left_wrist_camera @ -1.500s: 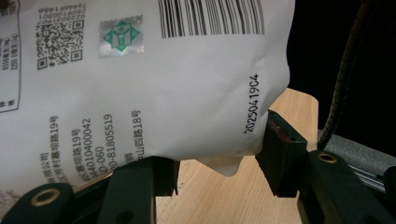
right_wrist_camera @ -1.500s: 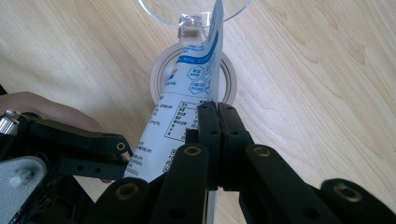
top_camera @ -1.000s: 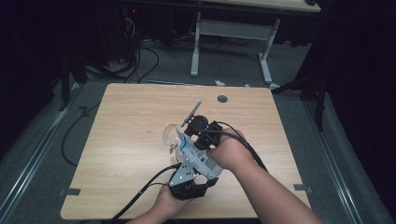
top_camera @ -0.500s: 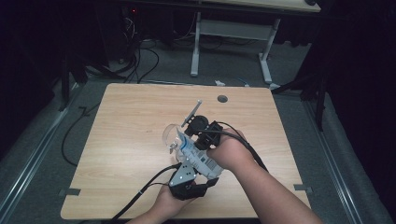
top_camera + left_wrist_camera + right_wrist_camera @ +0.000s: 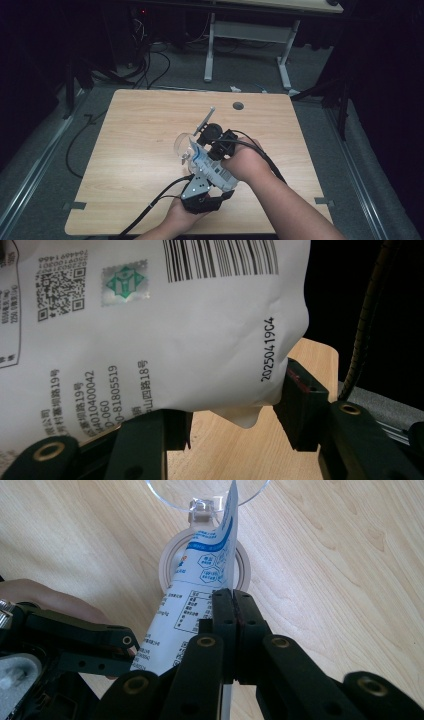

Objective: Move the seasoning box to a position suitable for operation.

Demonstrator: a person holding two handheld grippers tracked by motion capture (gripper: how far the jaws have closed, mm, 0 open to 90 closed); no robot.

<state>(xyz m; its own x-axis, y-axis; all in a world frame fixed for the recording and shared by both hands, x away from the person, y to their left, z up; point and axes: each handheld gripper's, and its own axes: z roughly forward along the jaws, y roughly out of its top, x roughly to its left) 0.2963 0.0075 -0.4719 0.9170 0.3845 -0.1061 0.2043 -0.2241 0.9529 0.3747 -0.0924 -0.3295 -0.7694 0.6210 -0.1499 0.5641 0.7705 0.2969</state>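
A white and blue printed pouch (image 5: 209, 167) is held over the table's front middle. In the left gripper view my left gripper (image 5: 232, 407) is shut on the pouch (image 5: 150, 330), a jaw pressing on each side of its white barcoded body. My right gripper (image 5: 232, 597) is shut on a thin edge of the pouch (image 5: 195, 580), which points down at a clear round glass vessel (image 5: 200, 490) and a white ring (image 5: 167, 565) on the wood. In the high view the left gripper (image 5: 200, 172) sits just under the right gripper (image 5: 204, 145), beside the glass vessel (image 5: 182, 145).
The wooden table (image 5: 140, 130) has a round cable hole (image 5: 238, 106) near its far edge. Black cables (image 5: 155, 200) trail off the front edge. A desk frame (image 5: 245, 45) and floor cables lie beyond the table.
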